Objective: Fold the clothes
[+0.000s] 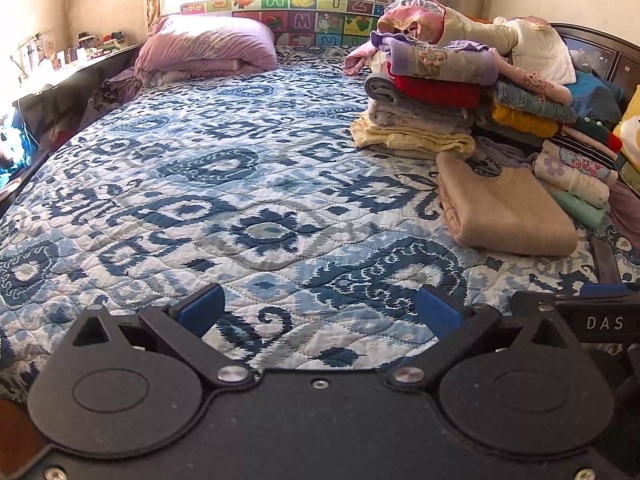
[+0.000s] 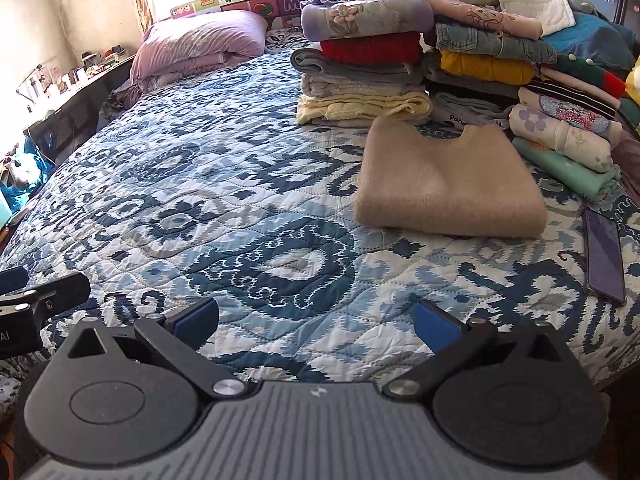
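Observation:
A folded beige sweater (image 1: pixel 506 208) lies on the blue patterned quilt (image 1: pixel 224 184) at the right, in front of stacks of folded clothes (image 1: pixel 432 92). It also shows in the right wrist view (image 2: pixel 448 188), with the stacks (image 2: pixel 368 60) behind it. My left gripper (image 1: pixel 318 312) is open and empty, above the quilt's near edge, well short of the sweater. My right gripper (image 2: pixel 316 320) is open and empty over the quilt (image 2: pixel 180 184), in front of the sweater. The right gripper's body (image 1: pixel 600 316) shows at the left view's right edge.
A phone (image 2: pixel 604 256) lies on the quilt to the right of the sweater. A folded purple duvet (image 1: pixel 204 48) sits at the bed's far end below the window. A dark shelf with small items (image 1: pixel 60 64) runs along the left side.

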`<state>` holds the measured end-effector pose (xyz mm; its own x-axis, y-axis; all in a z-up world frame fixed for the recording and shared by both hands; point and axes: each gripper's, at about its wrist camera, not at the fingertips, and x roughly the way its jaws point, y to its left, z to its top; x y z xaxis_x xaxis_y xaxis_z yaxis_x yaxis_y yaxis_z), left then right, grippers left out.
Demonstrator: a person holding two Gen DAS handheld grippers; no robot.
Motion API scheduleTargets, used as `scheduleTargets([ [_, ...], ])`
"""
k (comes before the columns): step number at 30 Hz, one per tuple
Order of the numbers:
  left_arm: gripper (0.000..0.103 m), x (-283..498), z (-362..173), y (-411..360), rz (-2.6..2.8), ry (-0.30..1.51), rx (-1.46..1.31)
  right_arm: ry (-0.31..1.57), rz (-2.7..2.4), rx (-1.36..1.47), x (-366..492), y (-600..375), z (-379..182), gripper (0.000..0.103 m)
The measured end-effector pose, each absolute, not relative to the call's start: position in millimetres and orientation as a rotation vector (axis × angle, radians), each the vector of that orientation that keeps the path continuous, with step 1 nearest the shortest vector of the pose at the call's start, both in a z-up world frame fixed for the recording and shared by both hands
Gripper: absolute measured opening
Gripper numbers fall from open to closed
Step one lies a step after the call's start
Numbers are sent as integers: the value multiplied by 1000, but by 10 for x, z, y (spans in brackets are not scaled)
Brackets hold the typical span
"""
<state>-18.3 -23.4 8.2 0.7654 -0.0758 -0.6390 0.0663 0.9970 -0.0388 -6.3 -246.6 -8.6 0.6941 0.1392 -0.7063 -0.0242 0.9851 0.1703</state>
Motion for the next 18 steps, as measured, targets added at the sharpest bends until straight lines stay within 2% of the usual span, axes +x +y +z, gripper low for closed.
scheduleTargets([
  [9, 103, -232, -62, -237, -44, 751, -36, 837, 81, 139, -167, -2400, -220, 103],
  [18, 103, -242, -395, -231, -1, 892, -68, 857, 52, 111, -285, -2416, -342, 103],
])
